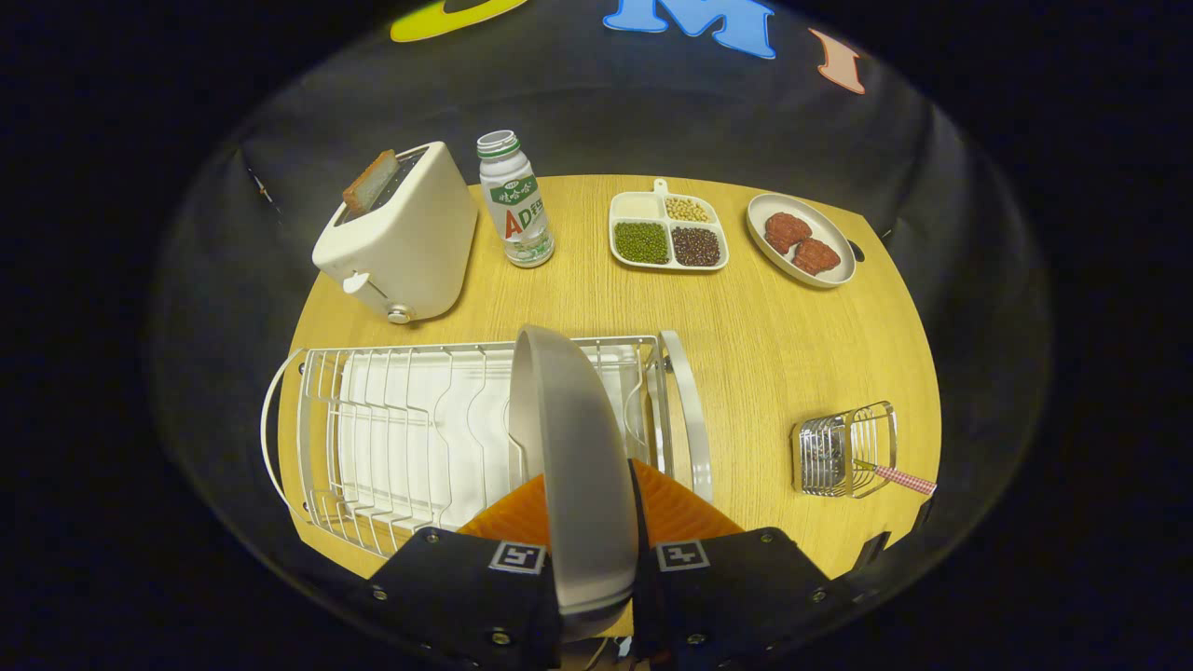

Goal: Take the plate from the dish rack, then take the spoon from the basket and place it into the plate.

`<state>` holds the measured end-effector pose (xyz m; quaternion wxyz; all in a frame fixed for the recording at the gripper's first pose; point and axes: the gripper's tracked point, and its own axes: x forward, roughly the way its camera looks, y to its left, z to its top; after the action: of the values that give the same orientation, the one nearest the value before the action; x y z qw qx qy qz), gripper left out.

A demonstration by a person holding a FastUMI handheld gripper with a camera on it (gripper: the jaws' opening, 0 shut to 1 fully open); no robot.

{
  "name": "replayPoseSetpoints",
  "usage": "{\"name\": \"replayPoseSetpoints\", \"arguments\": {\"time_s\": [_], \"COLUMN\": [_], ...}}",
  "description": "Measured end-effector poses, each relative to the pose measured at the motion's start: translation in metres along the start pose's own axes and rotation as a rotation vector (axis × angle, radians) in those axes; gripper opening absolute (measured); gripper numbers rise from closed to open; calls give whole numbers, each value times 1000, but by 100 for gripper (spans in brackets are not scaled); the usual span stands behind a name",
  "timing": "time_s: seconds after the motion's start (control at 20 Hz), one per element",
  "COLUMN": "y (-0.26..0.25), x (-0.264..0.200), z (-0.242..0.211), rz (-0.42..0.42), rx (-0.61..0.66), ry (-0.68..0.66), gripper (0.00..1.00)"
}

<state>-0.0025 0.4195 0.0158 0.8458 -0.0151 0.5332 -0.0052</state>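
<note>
Gripping the plate (573, 447) on edge, the gripper (594, 522) held its fingers (503, 517) pressed on either face, the plate's long axis running straight ahead above the dish rack (410, 429). Right of the dish rack and well apart, the basket (843, 452) stood on the tabletop (774, 335), the spoon (899, 477) handle poking outward; the coming swing likely goes that way.

High over table (764, 373), perhaps tilted down
</note>
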Motion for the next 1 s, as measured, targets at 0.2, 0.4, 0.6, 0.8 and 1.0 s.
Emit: {"name": "replayPoseSetpoints", "arguments": {"time_s": [0.2, 0.4, 0.6, 0.8, 1.0], "y": [-2, 1, 5, 0, -24], "x": [-5, -7, -18, -31, -59], "z": [3, 6, 20, 27, 26], "rz": [-20, -69, -168, -166, -104], "rx": [-28, -36, -143, -165, -118], "ry": [-8, -24, -101, -137, -149], "gripper": [29, 29, 29, 29, 28]}}
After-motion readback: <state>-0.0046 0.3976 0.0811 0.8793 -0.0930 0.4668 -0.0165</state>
